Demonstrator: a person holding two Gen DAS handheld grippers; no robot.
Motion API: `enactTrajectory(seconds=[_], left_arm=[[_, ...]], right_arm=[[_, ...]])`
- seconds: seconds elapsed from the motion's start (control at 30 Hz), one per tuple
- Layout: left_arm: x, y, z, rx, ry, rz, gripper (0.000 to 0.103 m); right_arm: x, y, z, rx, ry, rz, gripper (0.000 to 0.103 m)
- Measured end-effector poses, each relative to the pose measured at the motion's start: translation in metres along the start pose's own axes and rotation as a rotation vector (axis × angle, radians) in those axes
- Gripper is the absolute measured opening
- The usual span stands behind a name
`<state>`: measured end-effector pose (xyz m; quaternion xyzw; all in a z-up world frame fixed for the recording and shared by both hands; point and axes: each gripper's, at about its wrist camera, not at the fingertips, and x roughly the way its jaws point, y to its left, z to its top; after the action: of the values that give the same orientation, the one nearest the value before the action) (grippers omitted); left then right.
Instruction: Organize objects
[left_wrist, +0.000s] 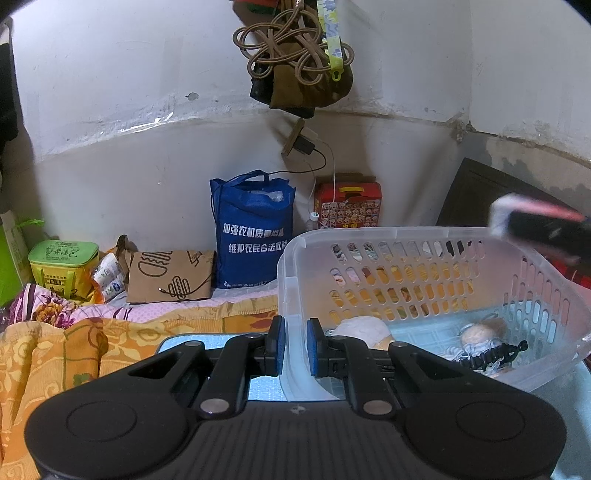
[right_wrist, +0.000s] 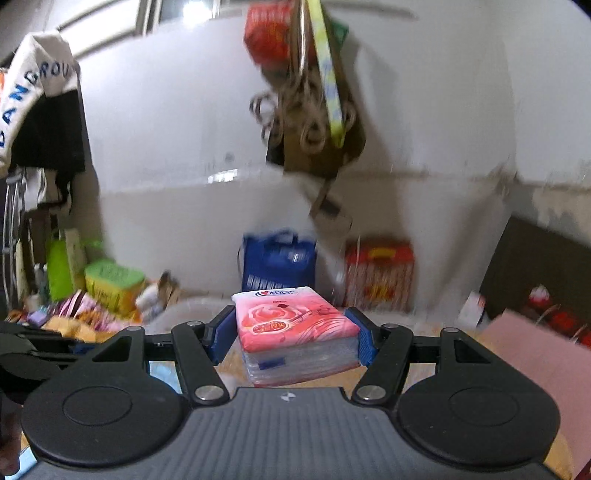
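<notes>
On the bed, near its wall-side edge, a clear plastic basket (left_wrist: 424, 280) stands on a pale blue mat, with the left tool (left_wrist: 295, 345) clenched on the basket's near rim, the wall pinched between the blue pads (left_wrist: 280, 343). Inside the basket lie a white bundle (left_wrist: 364, 330) and a small doll (left_wrist: 480, 341) in striped cloth, apart from each other. The right tool (right_wrist: 293, 334) grasps a stack of pink tissue packs (right_wrist: 295, 325) between its two pads, carried above the bed; its surroundings are blurred. Along the wall edge stand a blue tote bag (left_wrist: 253, 229), a red patterned box (left_wrist: 349, 205), a brown paper bag (left_wrist: 170, 275) and a green tin (left_wrist: 62, 267).
</notes>
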<state>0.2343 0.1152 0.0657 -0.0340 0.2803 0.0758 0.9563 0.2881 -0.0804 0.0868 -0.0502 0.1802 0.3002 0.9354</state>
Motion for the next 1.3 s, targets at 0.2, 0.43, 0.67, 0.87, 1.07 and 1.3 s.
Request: enactTrajectory(seconds=[0.2, 0.43, 0.67, 0.87, 1.07, 1.3], left_arm=[[-0.001, 0.002, -0.001, -0.009, 0.003, -0.011, 0.015], [-0.002, 0.003, -0.001, -0.010, 0.004, -0.013, 0.015], [-0.003, 0.004, -0.001, -0.007, 0.002, -0.017, 0.015], [-0.003, 0.004, -0.001, -0.004, 0.001, -0.016, 0.015], [-0.003, 0.004, -0.002, -0.001, 0.000, -0.012, 0.015], [-0.002, 0.003, -0.002, 0.008, -0.004, -0.004, 0.015]], right_arm=[[0.008, 0.003, -0.002, -0.007, 0.027, -0.010, 0.070], [-0.009, -0.003, 0.001, 0.023, -0.047, -0.030, 0.103], [-0.055, -0.012, -0.037, 0.091, -0.120, -0.038, 0.103], [-0.083, -0.021, -0.090, 0.158, -0.159, -0.059, 0.103], [-0.065, -0.021, -0.127, 0.199, -0.018, -0.088, 0.103], [-0.059, -0.013, -0.136, 0.161, -0.021, -0.103, 0.103]])
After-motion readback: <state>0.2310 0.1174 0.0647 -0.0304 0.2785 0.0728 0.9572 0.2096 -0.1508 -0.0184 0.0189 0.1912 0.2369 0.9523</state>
